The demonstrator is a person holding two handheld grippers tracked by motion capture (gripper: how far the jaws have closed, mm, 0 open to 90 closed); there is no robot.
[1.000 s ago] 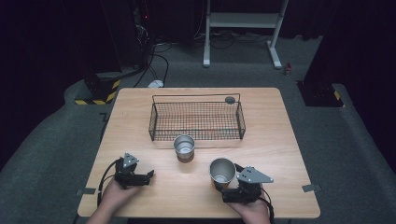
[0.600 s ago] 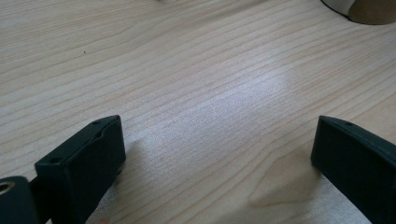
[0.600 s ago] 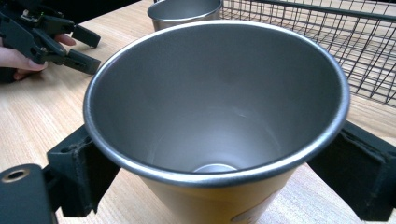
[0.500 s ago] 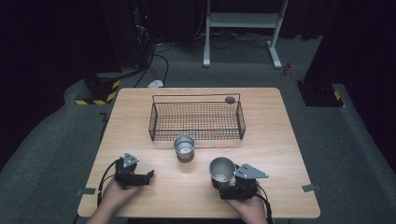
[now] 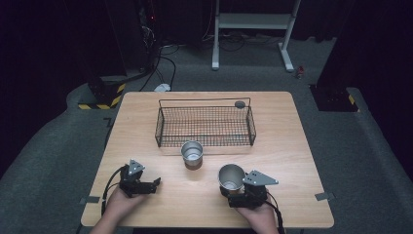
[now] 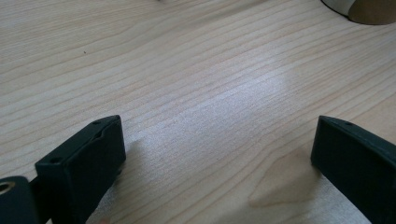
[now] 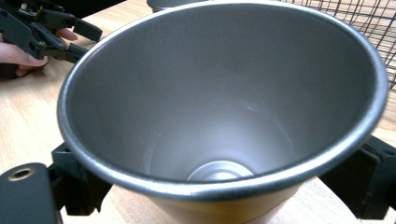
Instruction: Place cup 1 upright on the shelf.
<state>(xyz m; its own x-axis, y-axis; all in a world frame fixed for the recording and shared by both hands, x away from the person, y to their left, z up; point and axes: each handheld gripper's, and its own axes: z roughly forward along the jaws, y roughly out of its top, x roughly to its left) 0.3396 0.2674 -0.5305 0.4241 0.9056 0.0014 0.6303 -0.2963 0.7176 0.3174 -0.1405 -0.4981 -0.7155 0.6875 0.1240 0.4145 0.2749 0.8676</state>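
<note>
My right fingers (image 5: 233, 187) were clamped on a steel cup (image 5: 231, 176), one finger at each side of its wall, low under the rim. The cup stood at the near right of the desk (image 5: 292, 146), mouth up and empty, tilted a little toward me in the right gripper view. A second cup (image 5: 192, 153) stood upright just in front of the wire basket (image 5: 205, 124), well clear of mine. My left fingers (image 5: 155, 183) lay apart over bare wood at the near left, holding nothing.

As I judged it, the step was to carry the held cup away from this spot, most likely toward the basket or the other cup. To do it well I needed to keep the squeeze even, since a smooth tapered wall could slide out of the pads. I should lift straight before moving across, keep the mouth level, and pass wide of the second cup. The basket's near rim called for enough height to clear it.
</note>
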